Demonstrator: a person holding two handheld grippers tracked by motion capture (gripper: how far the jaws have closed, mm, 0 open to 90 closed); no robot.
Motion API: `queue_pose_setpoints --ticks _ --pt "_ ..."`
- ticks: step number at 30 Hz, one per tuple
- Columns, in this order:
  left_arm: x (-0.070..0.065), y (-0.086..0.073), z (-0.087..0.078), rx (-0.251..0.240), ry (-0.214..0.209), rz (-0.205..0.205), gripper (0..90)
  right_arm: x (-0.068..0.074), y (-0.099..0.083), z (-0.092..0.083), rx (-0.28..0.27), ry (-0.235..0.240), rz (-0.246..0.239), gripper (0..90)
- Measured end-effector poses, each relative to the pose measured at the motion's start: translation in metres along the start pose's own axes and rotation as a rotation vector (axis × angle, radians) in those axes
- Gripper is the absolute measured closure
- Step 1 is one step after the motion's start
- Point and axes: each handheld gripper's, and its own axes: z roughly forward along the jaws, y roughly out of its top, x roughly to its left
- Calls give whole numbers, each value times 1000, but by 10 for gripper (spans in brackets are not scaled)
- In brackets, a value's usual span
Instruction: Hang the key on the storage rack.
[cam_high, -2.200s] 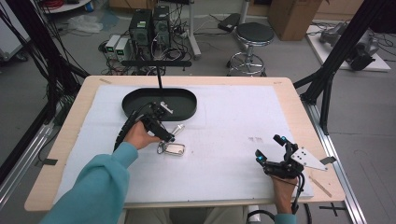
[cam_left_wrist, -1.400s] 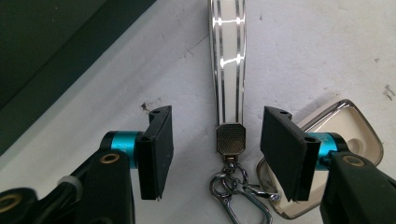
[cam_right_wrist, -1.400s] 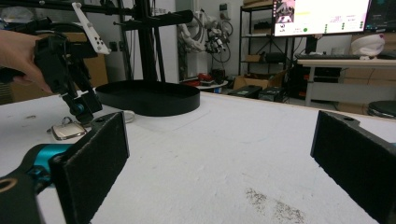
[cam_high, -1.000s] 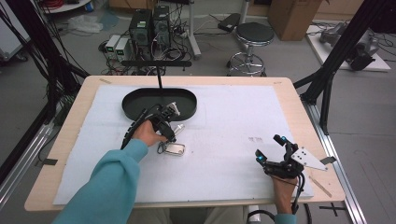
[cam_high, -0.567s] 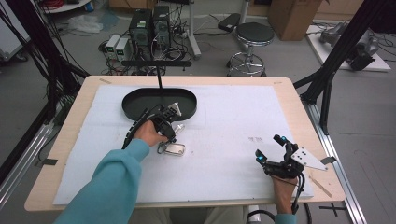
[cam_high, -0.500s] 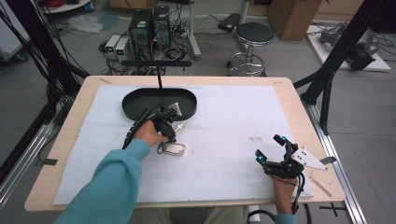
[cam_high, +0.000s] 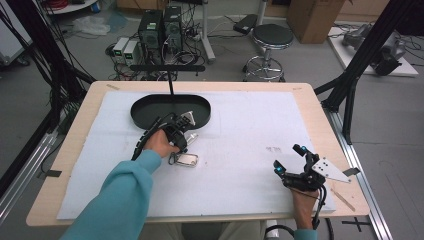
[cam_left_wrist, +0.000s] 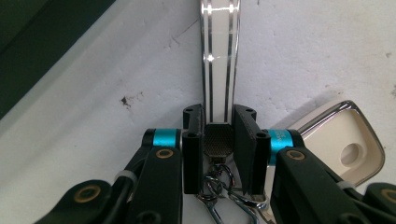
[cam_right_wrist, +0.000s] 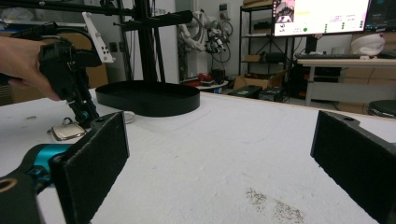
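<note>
Black tray (cam_high: 150, 107) blocks beyond left tongs (cam_high: 184, 144); white mat (cam_high: 250, 130) rightward lies open.
</note>
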Motion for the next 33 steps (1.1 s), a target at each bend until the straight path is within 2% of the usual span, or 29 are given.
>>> queue_pose_setpoints --ticks 2,6,8,9,14,19,21,23,24,28,31,33 --pt "-1 0 0 -4 9 14 741 0 0 0 0 0 1 36" --pt "-5 -2 -2 -20 49 72 742 0 0 0 0 0 -1 36" --pt "-5 -3 -3 -25 52 74 742 -1 0 0 -4 0 -4 36" --pt "-4 -3 -6 -47 46 76 742 0 0 0 -1 1 -1 36" --pt "0 -5 -14 -93 42 65 743 0 0 0 -1 1 -1 36" --pt "7 -9 -26 -172 22 51 742 0 0 0 -1 0 -2 36" --pt "10 -11 -32 -204 -3 45 742 0 0 0 -1 0 -3 36" --pt "12 -14 -41 -259 -15 60 742 0 0 0 -1 0 -3 36" --pt "12 -14 -41 -259 -15 60 742 0 0 0 -1 0 -3 36" --pt "15 -17 -52 -319 -33 61 742 0 0 0 -1 -1 -3 36" --pt "16 -19 -61 -387 -80 60 742 1 0 0 0 -1 -4 36" --pt "16 -18 -68 -408 -88 69 742 0 0 0 -1 0 -3 36"
